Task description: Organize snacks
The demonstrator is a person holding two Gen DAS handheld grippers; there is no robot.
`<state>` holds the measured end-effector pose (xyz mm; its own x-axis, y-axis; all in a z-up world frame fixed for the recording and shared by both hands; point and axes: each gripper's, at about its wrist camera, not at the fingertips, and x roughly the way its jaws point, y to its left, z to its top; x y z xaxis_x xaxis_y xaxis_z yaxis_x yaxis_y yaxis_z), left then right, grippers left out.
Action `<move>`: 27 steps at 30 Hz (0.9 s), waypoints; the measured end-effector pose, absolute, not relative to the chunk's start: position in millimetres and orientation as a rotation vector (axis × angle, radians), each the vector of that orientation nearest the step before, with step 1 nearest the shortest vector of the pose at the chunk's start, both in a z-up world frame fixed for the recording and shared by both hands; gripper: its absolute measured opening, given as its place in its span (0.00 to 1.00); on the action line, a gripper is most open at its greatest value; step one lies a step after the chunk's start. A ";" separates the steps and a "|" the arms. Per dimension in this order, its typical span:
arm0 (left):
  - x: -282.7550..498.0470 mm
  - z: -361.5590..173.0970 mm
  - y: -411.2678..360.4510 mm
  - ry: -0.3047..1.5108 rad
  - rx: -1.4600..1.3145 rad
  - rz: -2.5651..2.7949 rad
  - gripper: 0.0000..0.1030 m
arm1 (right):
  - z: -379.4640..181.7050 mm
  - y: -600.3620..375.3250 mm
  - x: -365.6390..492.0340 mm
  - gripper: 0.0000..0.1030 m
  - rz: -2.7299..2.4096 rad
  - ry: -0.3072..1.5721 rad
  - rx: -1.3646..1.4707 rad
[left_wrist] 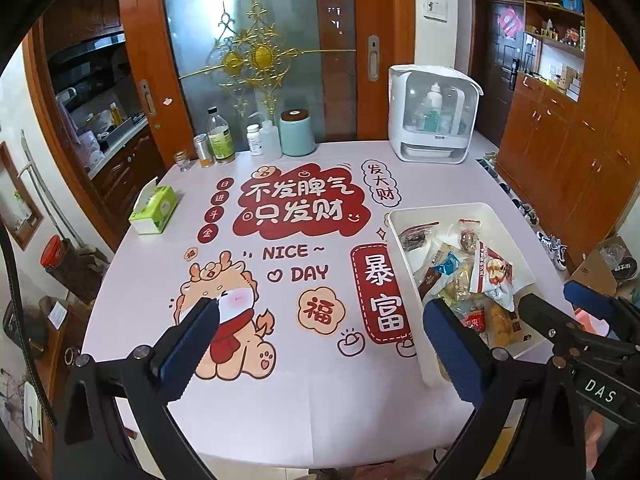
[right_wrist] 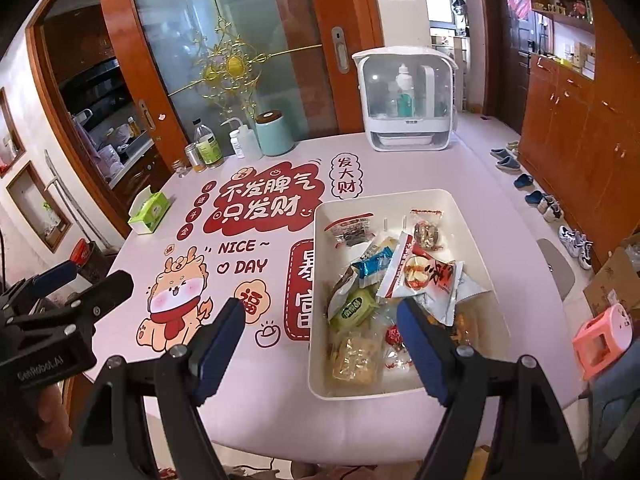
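Note:
A white bin (right_wrist: 384,196) stands on the right side of the table and holds several wrapped snacks. Among them are a red-and-white packet (right_wrist: 424,276), a blue one (right_wrist: 374,266), a green one (right_wrist: 354,306) and a yellow pastry (right_wrist: 356,356). My right gripper (right_wrist: 320,328) hovers open at the bin's near left corner, its right finger over the snacks, gripping nothing. My left gripper (left_wrist: 324,332) is wide open over the printed mat (left_wrist: 280,400), left of the bin (left_wrist: 412,280), with nothing between its fingers. Each gripper shows in the other's view: the right gripper (left_wrist: 556,300), the left gripper (right_wrist: 88,278).
At the table's far edge stand a green tissue box (left_wrist: 154,210), bottles and jars (left_wrist: 220,140), a teal canister (left_wrist: 297,134) and a white lidded appliance (left_wrist: 434,116). On the floor to the right are shoes (right_wrist: 576,240), a pink stool (right_wrist: 600,340) and a cardboard box (right_wrist: 612,280).

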<state>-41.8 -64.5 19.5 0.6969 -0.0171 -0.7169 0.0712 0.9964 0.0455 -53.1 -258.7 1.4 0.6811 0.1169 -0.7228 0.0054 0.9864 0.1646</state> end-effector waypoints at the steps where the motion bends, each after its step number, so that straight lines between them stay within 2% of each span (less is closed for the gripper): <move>1: -43.5 18.9 -63.2 0.802 0.065 -0.048 0.98 | 2.7 -256.9 -54.7 0.77 0.050 0.825 0.154; 27: -47.6 12.1 -62.4 0.841 0.030 0.006 0.98 | 14.1 -247.1 -57.8 0.77 0.073 0.820 0.096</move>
